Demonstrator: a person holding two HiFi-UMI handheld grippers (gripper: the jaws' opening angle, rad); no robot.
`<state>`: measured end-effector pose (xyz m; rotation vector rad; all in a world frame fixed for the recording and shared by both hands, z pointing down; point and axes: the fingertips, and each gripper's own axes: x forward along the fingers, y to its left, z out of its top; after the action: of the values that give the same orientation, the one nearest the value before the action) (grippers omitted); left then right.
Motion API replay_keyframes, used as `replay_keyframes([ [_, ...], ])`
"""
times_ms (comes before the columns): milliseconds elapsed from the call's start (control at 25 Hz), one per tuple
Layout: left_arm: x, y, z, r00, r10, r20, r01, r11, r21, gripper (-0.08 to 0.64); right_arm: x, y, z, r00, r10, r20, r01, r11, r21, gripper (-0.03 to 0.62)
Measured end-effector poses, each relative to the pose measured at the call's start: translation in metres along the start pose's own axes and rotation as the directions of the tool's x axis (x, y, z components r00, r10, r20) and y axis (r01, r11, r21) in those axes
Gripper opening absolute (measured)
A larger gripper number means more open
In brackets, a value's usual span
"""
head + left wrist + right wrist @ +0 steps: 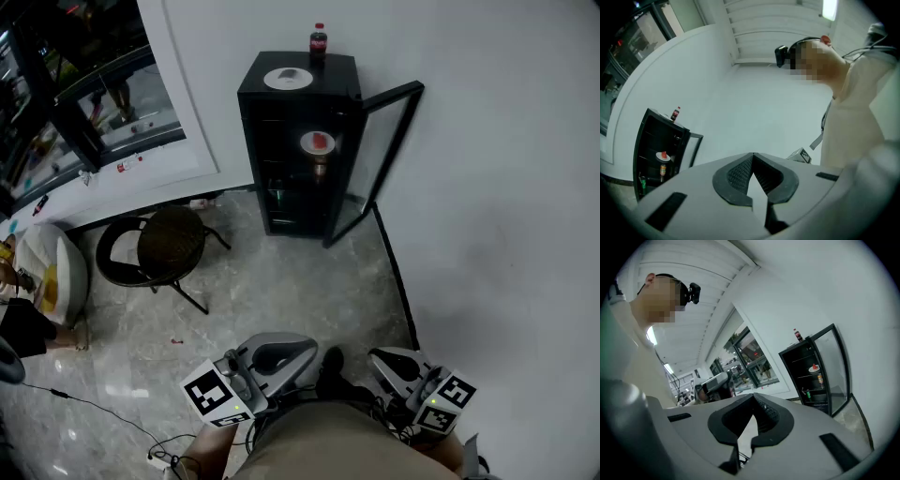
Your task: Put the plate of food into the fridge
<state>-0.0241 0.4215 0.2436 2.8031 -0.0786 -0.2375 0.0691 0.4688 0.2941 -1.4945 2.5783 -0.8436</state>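
Note:
A small black fridge stands against the white wall with its glass door swung open to the right. On an upper shelf inside sits a white plate of red food, also seen as the plate in the left gripper view and the plate in the right gripper view. My left gripper and right gripper are held low by my body, far from the fridge. Both are shut and empty, as the left gripper and right gripper show in their own views.
On top of the fridge are another white plate and a cola bottle. A round dark stool stands left of the fridge on the marble floor. A cable trails at lower left. A seated person is at the left edge.

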Motion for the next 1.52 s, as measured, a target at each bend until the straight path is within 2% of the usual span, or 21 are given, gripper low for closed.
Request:
replay_keyframes([
  [280, -0.021, -0.024, 0.001, 0.999, -0.023, -0.029, 0.024, 0.999, 0.044, 0.009, -0.021, 0.024, -0.014, 0.997, -0.047, 0.062, 0.048, 0.999, -0.021, 0.02],
  [400, -0.016, -0.039, 0.003, 1.0, 0.014, -0.01, -0.013, 0.998, 0.068, 0.009, -0.033, 0.027, -0.016, 0.997, -0.027, 0.072, 0.031, 0.998, -0.055, 0.02],
  [560, 0.003, -0.06, -0.004, 0.996, 0.083, 0.022, -0.084, 0.994, 0.064, 0.009, -0.06, 0.023, -0.02, 0.998, -0.001, 0.056, 0.009, 0.99, -0.142, 0.021],
  [680, 0.024, -0.08, -0.009, 0.993, 0.117, 0.019, -0.119, 0.99, 0.082, 0.009, -0.083, 0.013, -0.017, 0.998, 0.019, 0.062, -0.009, 0.987, -0.159, 0.021],
  [800, 0.039, -0.094, -0.015, 0.99, 0.143, -0.005, -0.141, 0.98, 0.138, 0.009, -0.097, 0.004, -0.015, 0.998, 0.025, 0.055, -0.013, 0.977, -0.212, 0.021],
  [960, 0.055, -0.102, -0.019, 0.979, 0.2, -0.029, -0.189, 0.957, 0.219, 0.009, -0.112, -0.008, -0.008, 0.998, 0.026, 0.055, -0.009, 0.959, -0.283, 0.021],
  [1080, 0.062, -0.109, -0.03, 0.964, 0.242, -0.112, -0.204, 0.939, 0.276, 0.009, -0.116, -0.009, -0.002, 0.996, 0.06, 0.07, -0.037, 0.956, -0.29, 0.021],
  [1200, 0.061, -0.107, -0.037, 0.944, 0.294, -0.152, -0.24, 0.923, 0.301, 0.009, -0.108, -0.005, 0.003, 0.992, 0.109, 0.067, -0.083, 0.948, -0.308, 0.021],
  [1320, 0.055, -0.097, -0.037, 0.941, 0.311, -0.132, -0.266, 0.923, 0.278, 0.01, -0.093, -0.003, 0.006, 0.984, 0.159, 0.075, -0.128, 0.941, -0.313, 0.021],
  [1440, 0.043, -0.083, -0.041, 0.93, 0.342, -0.137, -0.297, 0.915, 0.272, 0.009, -0.083, 0.0, 0.008, 0.983, 0.159, 0.093, -0.121, 0.938, -0.326, 0.021],
  [1520, 0.04, -0.072, -0.034, 0.93, 0.347, -0.122, -0.305, 0.913, 0.272, 0.009, -0.076, -0.001, 0.017, 0.983, 0.147, 0.11, -0.103, 0.938, -0.332, 0.021],
])
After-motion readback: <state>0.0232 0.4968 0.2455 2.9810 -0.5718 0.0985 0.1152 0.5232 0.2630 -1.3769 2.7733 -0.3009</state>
